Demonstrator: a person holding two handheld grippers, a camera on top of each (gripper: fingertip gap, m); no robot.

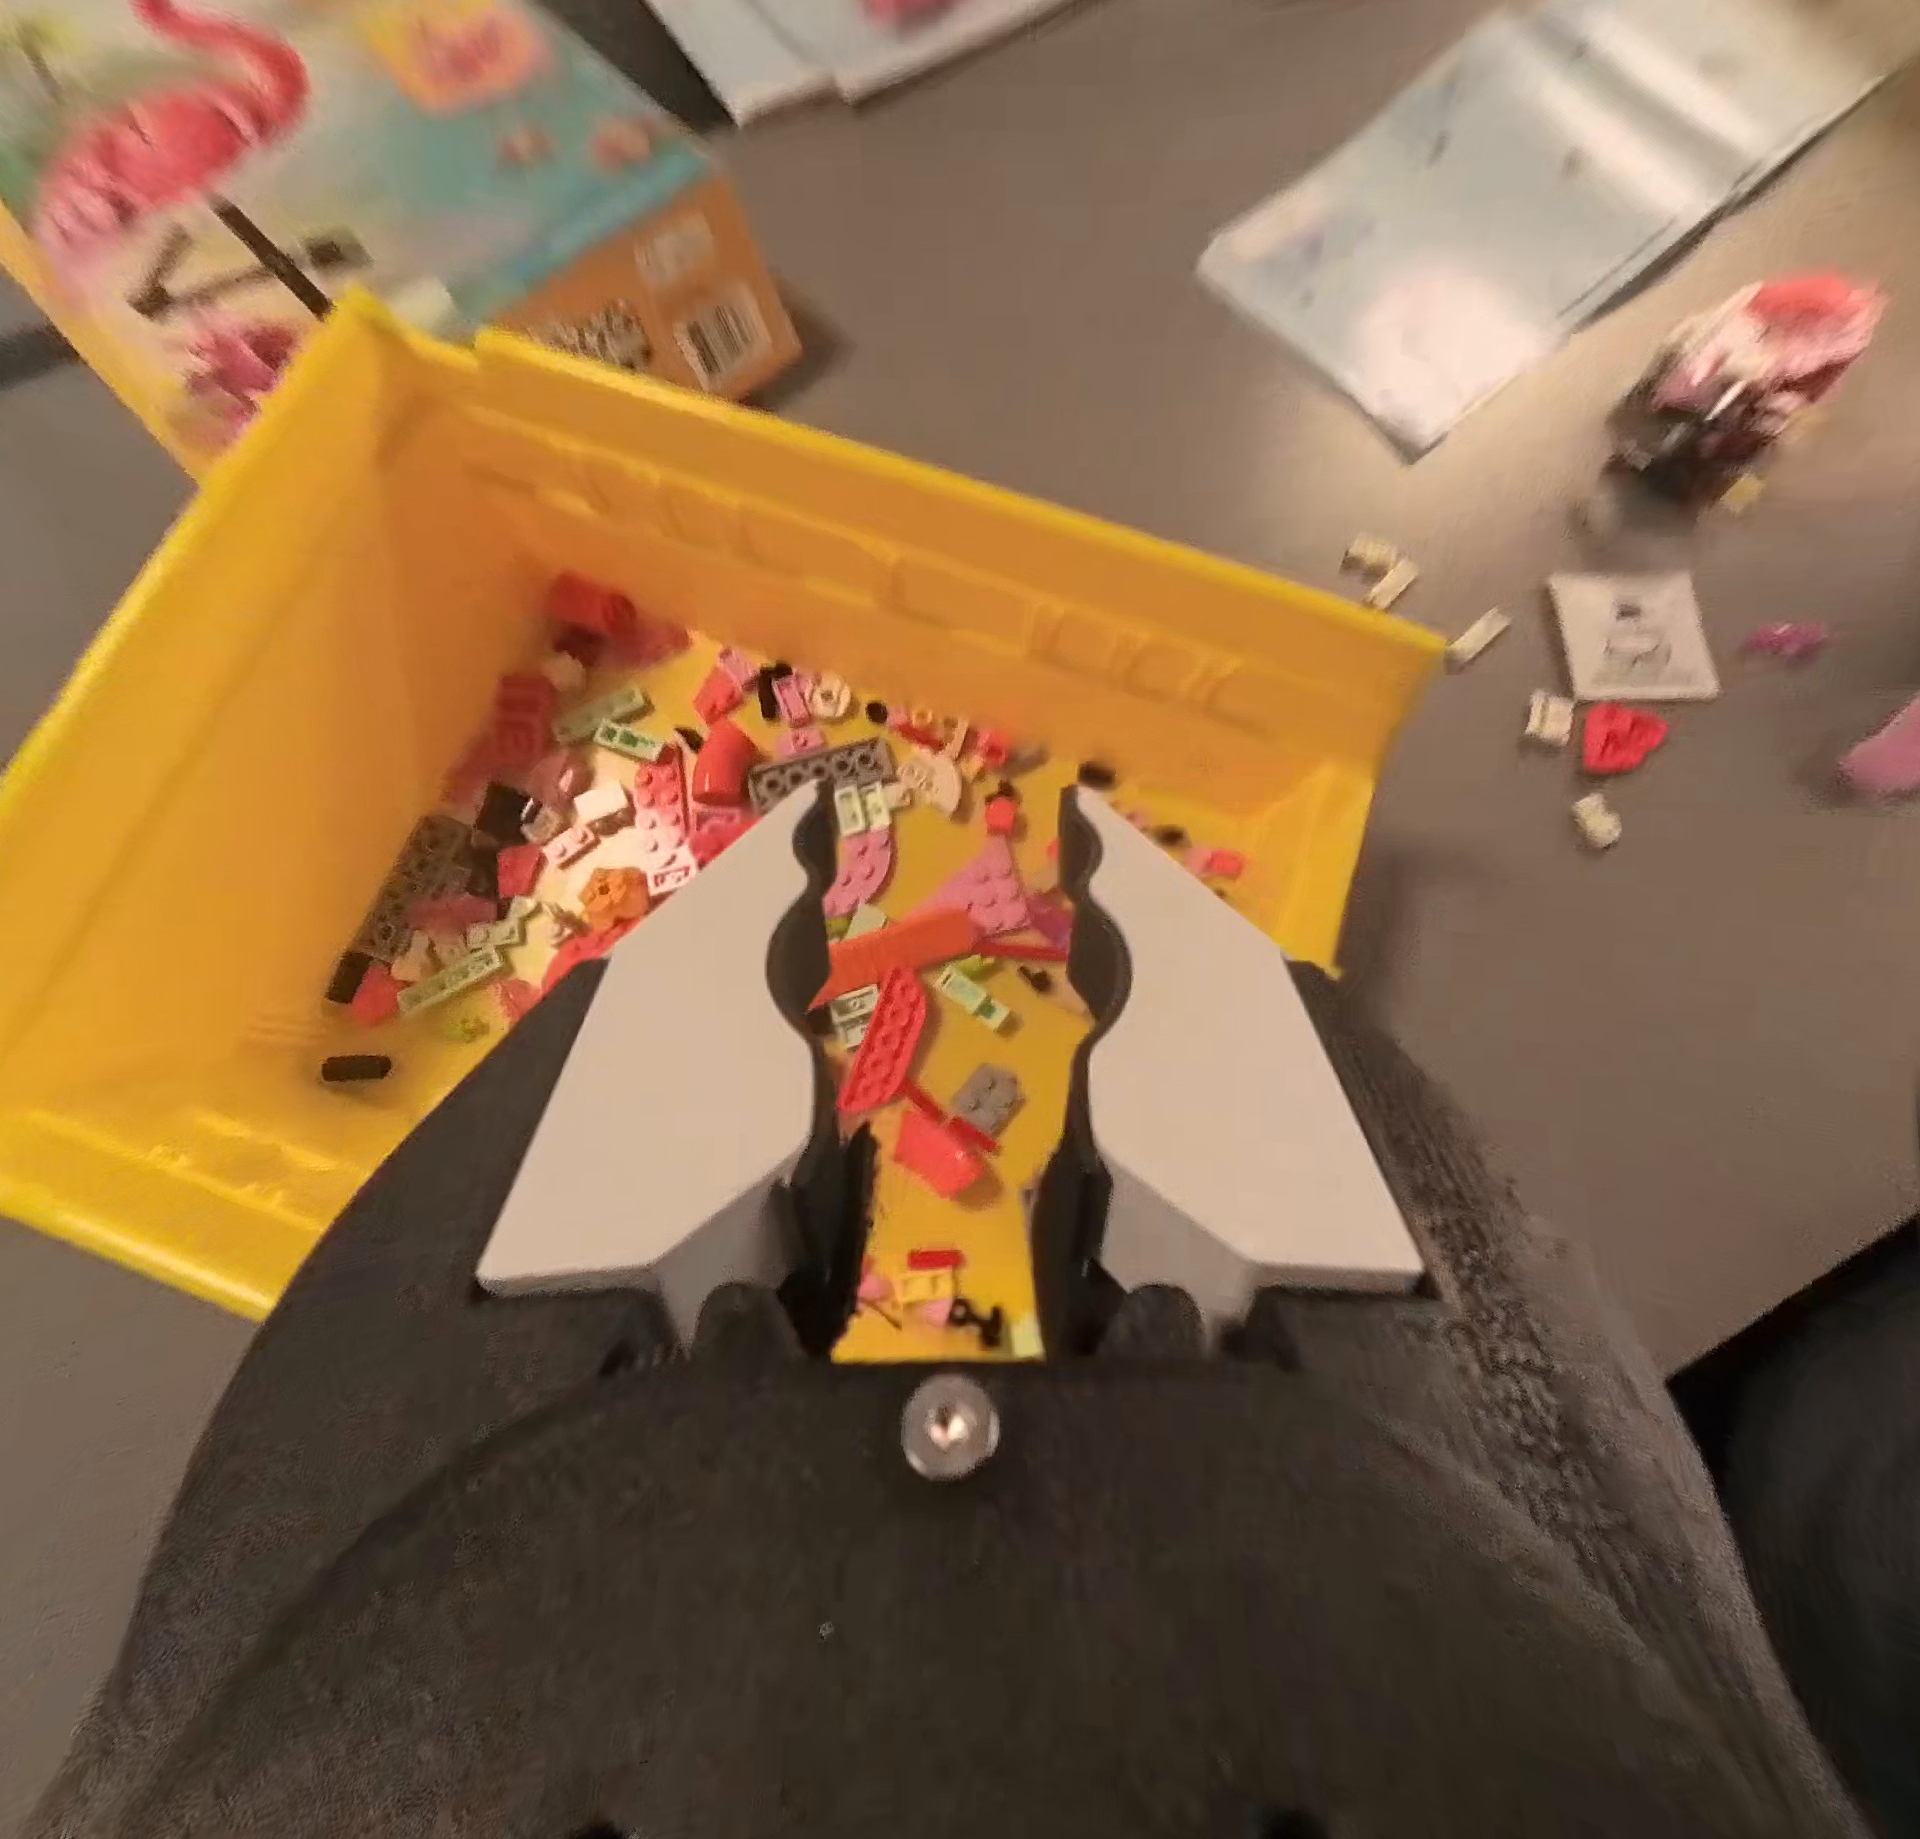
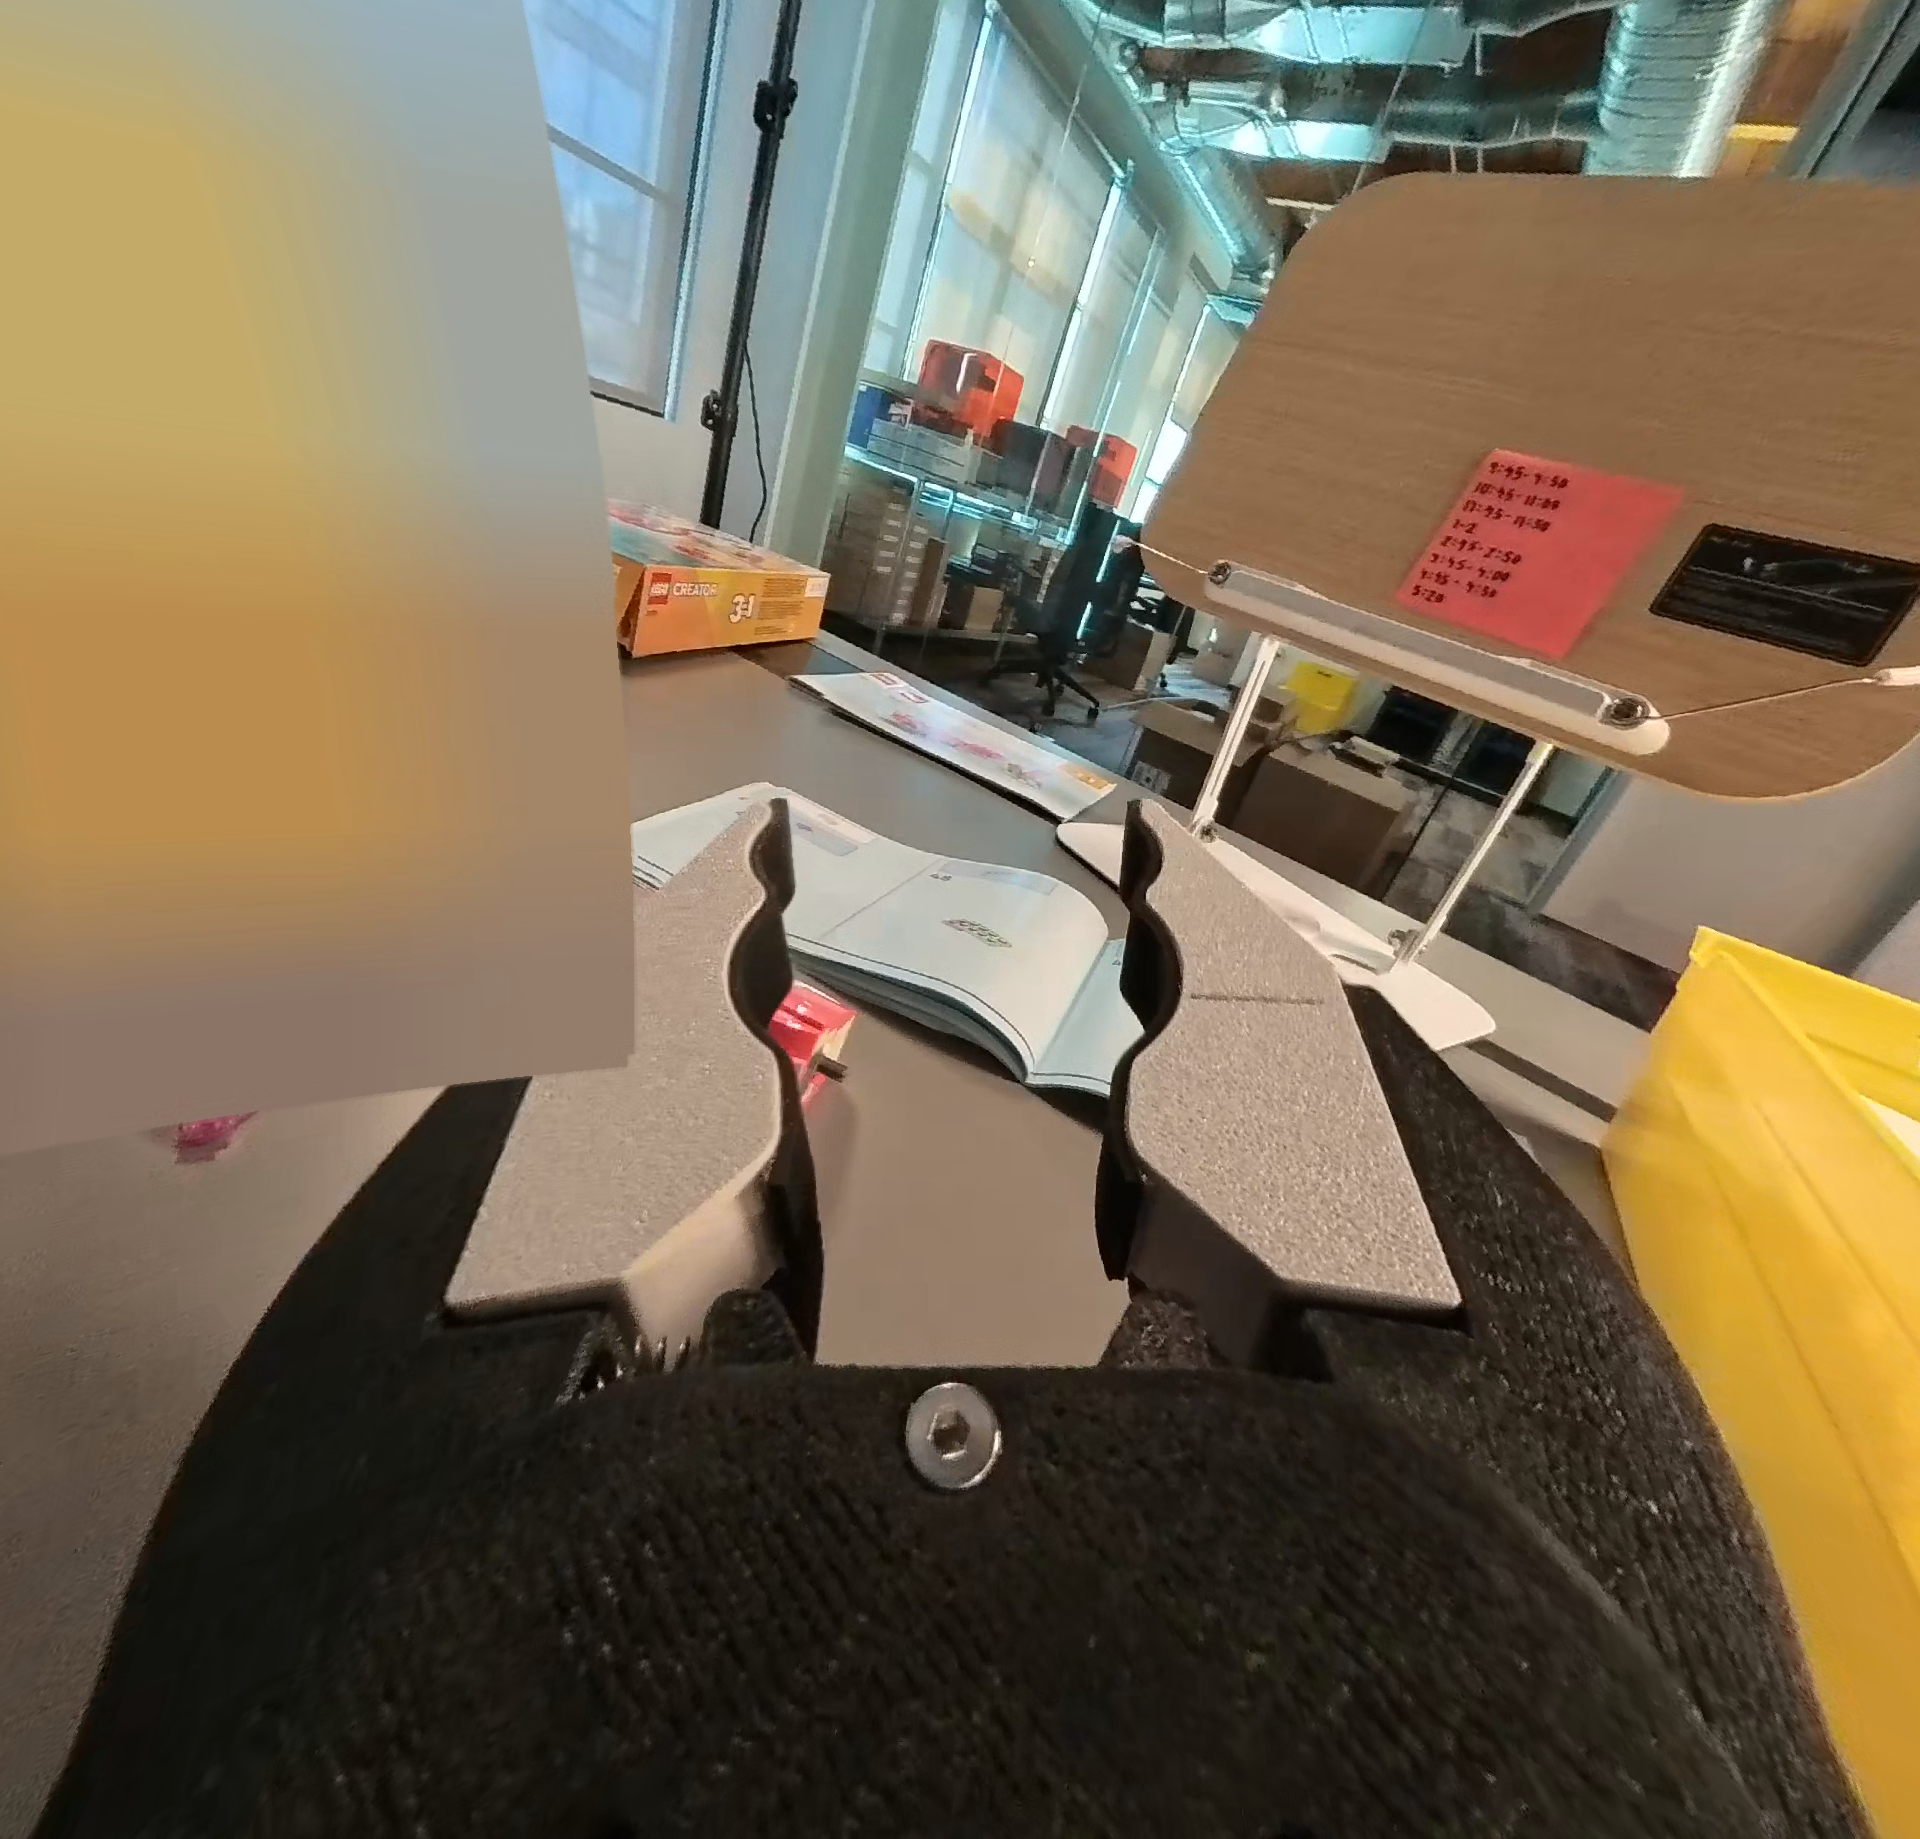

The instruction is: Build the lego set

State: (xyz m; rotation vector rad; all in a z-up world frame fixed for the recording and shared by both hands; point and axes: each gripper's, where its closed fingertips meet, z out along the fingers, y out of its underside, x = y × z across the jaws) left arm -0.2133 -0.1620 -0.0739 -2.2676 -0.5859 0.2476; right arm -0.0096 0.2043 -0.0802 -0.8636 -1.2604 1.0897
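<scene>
A: Yellow bin (image 1: pixel 312 750) – where?
B: On grey counter (image 1: pixel 1039 283), smooth plastic, studded bricks (image 1: pixel 665 833) inside. Left hand-held gripper (image 1: pixel 940 802) above it, jaws apart, empty.
A: Right hand-held gripper (image 2: pixel 956 823)?
B: Wide open, empty, near open booklet (image 2: pixel 966 937).

dark grey table (image 1: pixel 1039 335) carries a yellow bin (image 1: pixel 260 709), box (image 1: pixel 644 262), booklets (image 1: pixel 1507 231), loose bricks (image 1: pixel 1558 729)

Yellow bin (image 1: pixel 727 542) of mixed small bricks (image 1: pixel 665 833), on table
</scene>
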